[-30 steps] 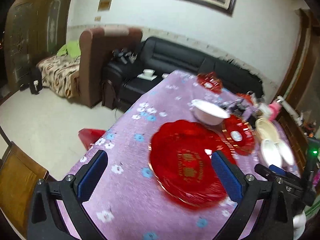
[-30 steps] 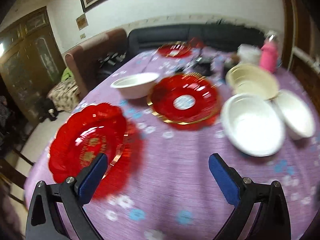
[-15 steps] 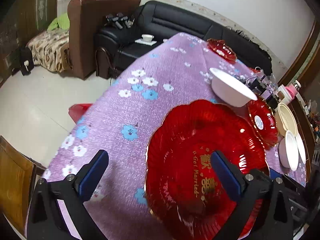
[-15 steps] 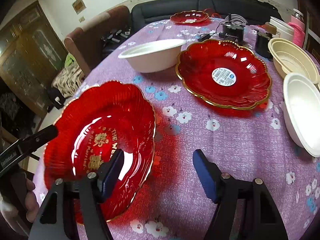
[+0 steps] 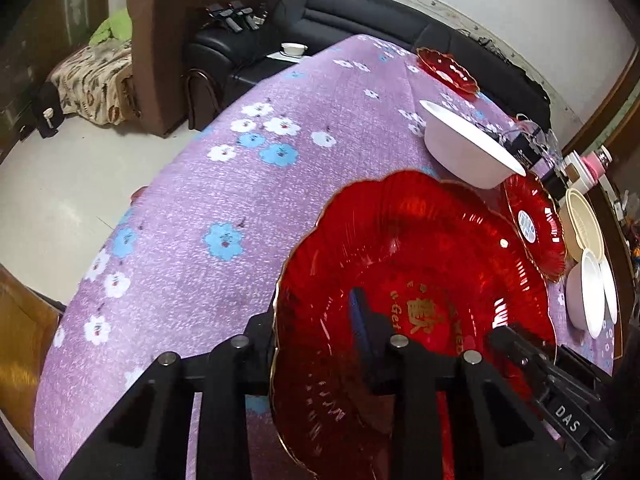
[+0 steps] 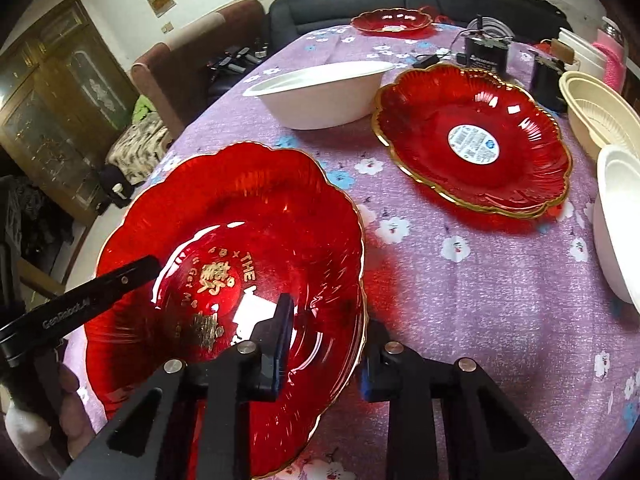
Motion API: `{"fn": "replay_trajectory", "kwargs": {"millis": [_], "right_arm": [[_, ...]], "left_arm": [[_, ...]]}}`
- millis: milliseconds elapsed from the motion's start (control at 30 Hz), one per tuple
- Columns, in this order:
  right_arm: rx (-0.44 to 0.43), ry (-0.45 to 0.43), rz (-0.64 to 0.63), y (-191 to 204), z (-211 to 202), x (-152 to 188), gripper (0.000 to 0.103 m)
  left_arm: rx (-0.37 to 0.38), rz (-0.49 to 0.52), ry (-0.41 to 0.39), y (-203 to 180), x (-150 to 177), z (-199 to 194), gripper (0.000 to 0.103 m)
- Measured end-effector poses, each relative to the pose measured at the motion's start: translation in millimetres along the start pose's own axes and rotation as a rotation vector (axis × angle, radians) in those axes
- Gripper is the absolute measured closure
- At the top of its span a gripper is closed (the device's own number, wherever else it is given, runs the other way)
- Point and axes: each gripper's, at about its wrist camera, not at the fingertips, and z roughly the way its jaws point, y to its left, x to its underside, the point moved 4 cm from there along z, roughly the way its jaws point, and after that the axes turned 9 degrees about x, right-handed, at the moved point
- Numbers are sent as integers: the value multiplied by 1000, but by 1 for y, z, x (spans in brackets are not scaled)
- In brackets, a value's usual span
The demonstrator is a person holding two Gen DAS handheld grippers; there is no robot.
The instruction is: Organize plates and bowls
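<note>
A large red scalloped plate (image 5: pixel 432 264) with gold lettering lies near the table's front edge; it also shows in the right wrist view (image 6: pixel 256 216). My left gripper (image 5: pixel 320 332) is shut on its left rim, one finger inside the plate and one outside. My right gripper (image 6: pixel 324 344) is shut on its right rim the same way. A second red plate (image 6: pixel 472 136) with a white sticker lies behind. A white bowl (image 6: pixel 320 88) stands behind the held plate. The left tool's finger (image 6: pixel 120 276) reaches over the plate in the right wrist view.
White bowls (image 6: pixel 620 216) and a cream bowl (image 6: pixel 600 116) sit at the right edge. A third red plate (image 6: pixel 392 20) is at the far end. A black device (image 6: pixel 486 56) with cables and a pink bottle (image 6: pixel 610 52) stand behind. The purple flowered cloth (image 5: pixel 240 168) covers the table.
Both grippers moved in on the front red plate and closed on its opposite rims. They were open half a second ago.
</note>
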Motion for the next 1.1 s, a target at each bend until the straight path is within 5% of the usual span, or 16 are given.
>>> {"fn": "replay_trajectory", "kwargs": {"millis": [400,800,900,967,1100], "right_arm": [[33,-110,-161,32,-39,19,74],[80,-95,-207,38,-26,49,73],[86,-106,-191,33,-28,48,59],[78,-129,-174,27,-37,48,42],[76,-186,-134,10,-58,45,40]], "left_arm": [[-25,3,-122,5,16,-58,73],[-111,-1,-49,20,39,-34,70],[-98,-8,-71,18,40,-45,66],[-91,-8,-107,15,39,-59,52],[-72,-13,-169,9,37,-87,37]]}}
